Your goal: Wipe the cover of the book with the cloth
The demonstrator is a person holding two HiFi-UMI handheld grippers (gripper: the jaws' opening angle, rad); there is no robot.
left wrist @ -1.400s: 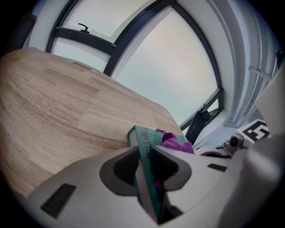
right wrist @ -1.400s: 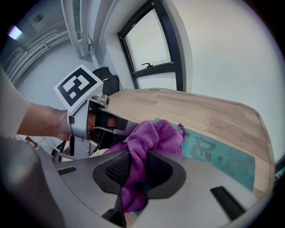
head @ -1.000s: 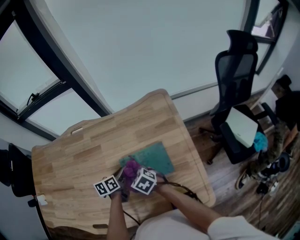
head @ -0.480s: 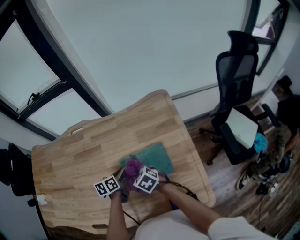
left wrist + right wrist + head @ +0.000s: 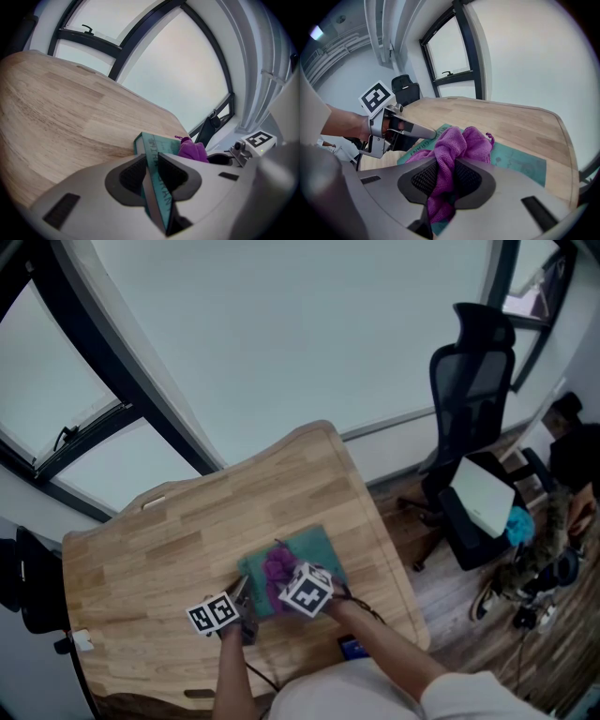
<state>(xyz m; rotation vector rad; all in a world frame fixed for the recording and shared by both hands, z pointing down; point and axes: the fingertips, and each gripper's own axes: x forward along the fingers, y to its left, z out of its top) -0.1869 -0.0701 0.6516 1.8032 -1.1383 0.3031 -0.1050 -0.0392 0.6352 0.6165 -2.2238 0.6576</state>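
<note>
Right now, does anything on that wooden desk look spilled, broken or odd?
Nothing stands out. The left hand-held gripper clamps the teal book by its edge; the right hand-held gripper holds a bunched purple cloth on its cover.

Right claw (image 5: 445, 169) slid cloth (image 5: 277, 565) rightward across book (image 5: 321, 554)

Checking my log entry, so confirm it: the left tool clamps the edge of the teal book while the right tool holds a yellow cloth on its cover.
Wrong colour: the cloth is purple, not yellow, as the right gripper view shows. The rest stands: the left tool clamps the edge of the teal book while the right tool holds the cloth on its cover.
</note>
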